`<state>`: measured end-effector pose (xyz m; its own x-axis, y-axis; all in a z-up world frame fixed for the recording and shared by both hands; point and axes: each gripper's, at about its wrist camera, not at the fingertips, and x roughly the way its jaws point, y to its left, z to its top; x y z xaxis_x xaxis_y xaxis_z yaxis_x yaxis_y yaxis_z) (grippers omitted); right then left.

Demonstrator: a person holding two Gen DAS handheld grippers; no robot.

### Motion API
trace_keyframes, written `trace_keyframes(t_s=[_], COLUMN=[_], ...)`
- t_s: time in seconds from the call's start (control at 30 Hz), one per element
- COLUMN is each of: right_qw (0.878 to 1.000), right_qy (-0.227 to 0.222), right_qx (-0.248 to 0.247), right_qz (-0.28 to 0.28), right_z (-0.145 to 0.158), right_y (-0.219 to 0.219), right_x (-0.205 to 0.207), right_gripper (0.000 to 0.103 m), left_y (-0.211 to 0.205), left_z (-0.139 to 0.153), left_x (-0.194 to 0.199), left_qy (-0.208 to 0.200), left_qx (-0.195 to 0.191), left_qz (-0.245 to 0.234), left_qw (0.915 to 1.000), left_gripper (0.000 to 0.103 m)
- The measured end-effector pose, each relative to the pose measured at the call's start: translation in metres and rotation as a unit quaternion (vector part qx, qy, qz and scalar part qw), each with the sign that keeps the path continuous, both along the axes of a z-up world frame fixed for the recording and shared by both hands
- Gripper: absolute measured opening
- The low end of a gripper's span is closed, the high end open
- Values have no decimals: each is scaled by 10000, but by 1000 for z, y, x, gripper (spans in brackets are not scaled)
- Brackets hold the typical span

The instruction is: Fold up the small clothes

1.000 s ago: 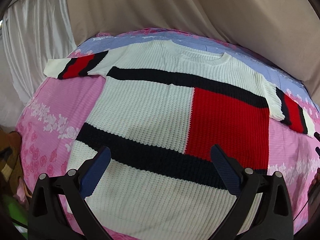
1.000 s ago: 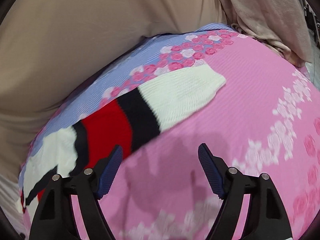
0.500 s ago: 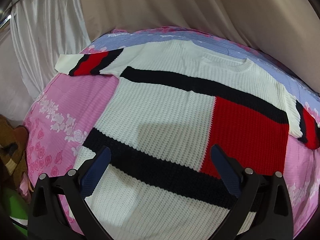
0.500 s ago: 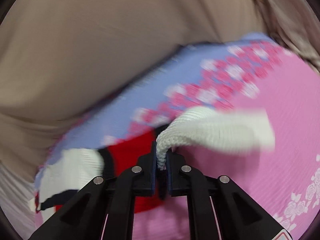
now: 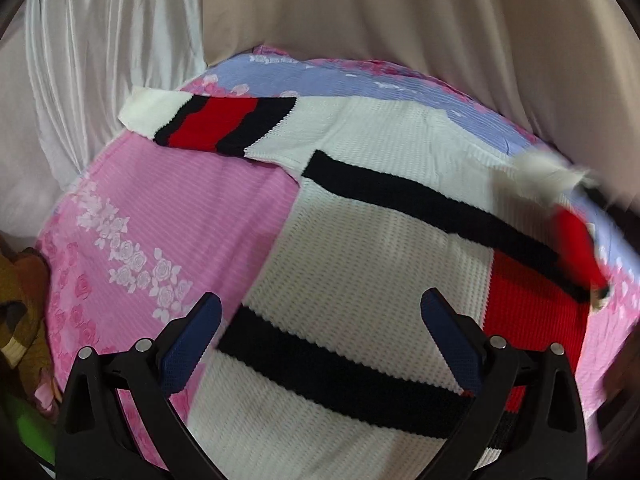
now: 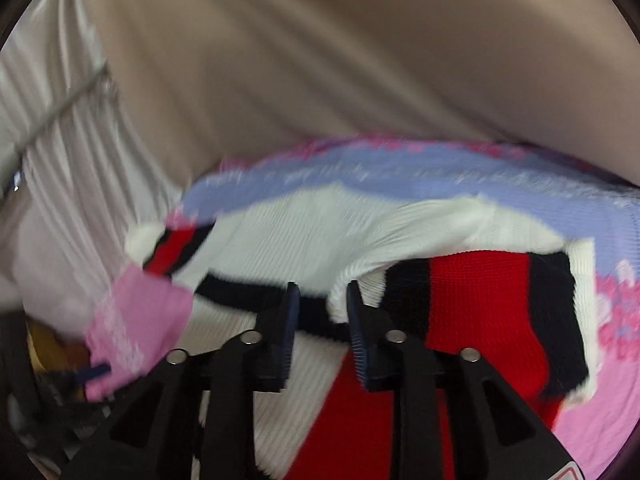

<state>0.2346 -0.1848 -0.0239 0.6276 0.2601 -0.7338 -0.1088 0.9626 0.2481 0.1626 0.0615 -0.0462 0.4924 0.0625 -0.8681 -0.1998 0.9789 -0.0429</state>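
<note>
A white knit sweater (image 5: 360,248) with black stripes and a red block lies flat on the pink floral bedsheet (image 5: 168,220). Its left sleeve (image 5: 208,124) is stretched out at the far left. My left gripper (image 5: 320,340) is open and empty above the sweater's lower hem. In the right wrist view the right sleeve (image 6: 480,292) is folded over onto the sweater body (image 6: 304,236). My right gripper (image 6: 322,316) has its jaws partly apart, with the sleeve's white cuff (image 6: 348,292) just beside the right finger; the view is blurred.
Beige curtain (image 5: 400,20) and white drapes (image 5: 100,40) hang behind the bed. A brown soft toy (image 5: 20,300) lies at the bed's left edge. A lilac band of the sheet (image 5: 360,84) runs along the far side.
My right gripper shut on the right sleeve's cuff, carried it leftward over the sweater body, and its jaws have now parted. My left gripper has swung left over the hem.
</note>
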Motion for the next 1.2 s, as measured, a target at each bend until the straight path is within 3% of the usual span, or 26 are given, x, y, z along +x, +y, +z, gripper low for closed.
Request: trace_keyframes(t_s=[0.1, 0.23, 0.37, 0.47, 0.57, 0.6, 0.67, 0.77, 0.87, 0.97, 1.07, 1.13, 1.2], right_qw=[9997, 9954, 9821, 9725, 9681, 9678, 9675, 9673, 9665, 9656, 9628, 9563, 9495], right_qy=[-16, 540, 1106, 1211, 1204, 1191, 1148, 1061, 1043, 1039, 868, 822, 839], right_qx=[-156, -308, -2, 18, 30, 13, -29, -70, -115, -262, -660, -841, -912], right_qz=[-204, -734, -1522, -1988, -2199, -2218, -2254, -2305, -2344, -2368, -2471, -2677, -2882], right_z=[-11, -29, -43, -46, -45, -45, -43, -41, -47, -53, -54, -59, -65], right_y=[24, 7, -27, -45, -53, -55, -58, -63, -72, -85, -106, -123, -139], right_x=[-39, -100, -135, -150, -160, -165, -172, -179, -183, -167, -134, -110, -92], right_gripper=[59, 60, 60, 62, 62, 63, 63, 65, 66, 66, 66, 66, 66], left_y=[12, -7, -54, -92, -130, -141, -147, -116, -67, -37, -17, -16, -18], left_z=[-5, -16, -25, -31, -46, -56, -68, -54, -43, -57, -68, -73, -76], left_x=[20, 54, 94, 130, 162, 174, 185, 185, 171, 167, 161, 160, 163], left_qy=[44, 169, 194, 188, 233, 340, 595, 230, 18, 159, 283, 363, 396], left_qx=[-312, -603, -965, -1344, -1327, -1263, -1324, -1292, -1061, -676, -851, -831, -985], left_qz=[-117, -516, -911, -978, -1248, -1433, -1669, -1352, -946, -682, -508, -468, -415], left_qw=[9994, 9967, 9910, 9859, 9830, 9810, 9752, 9821, 9898, 9952, 9947, 9948, 9935], left_gripper=[98, 98, 98, 98, 95, 63, 17, 7, 7, 7, 10, 23, 58])
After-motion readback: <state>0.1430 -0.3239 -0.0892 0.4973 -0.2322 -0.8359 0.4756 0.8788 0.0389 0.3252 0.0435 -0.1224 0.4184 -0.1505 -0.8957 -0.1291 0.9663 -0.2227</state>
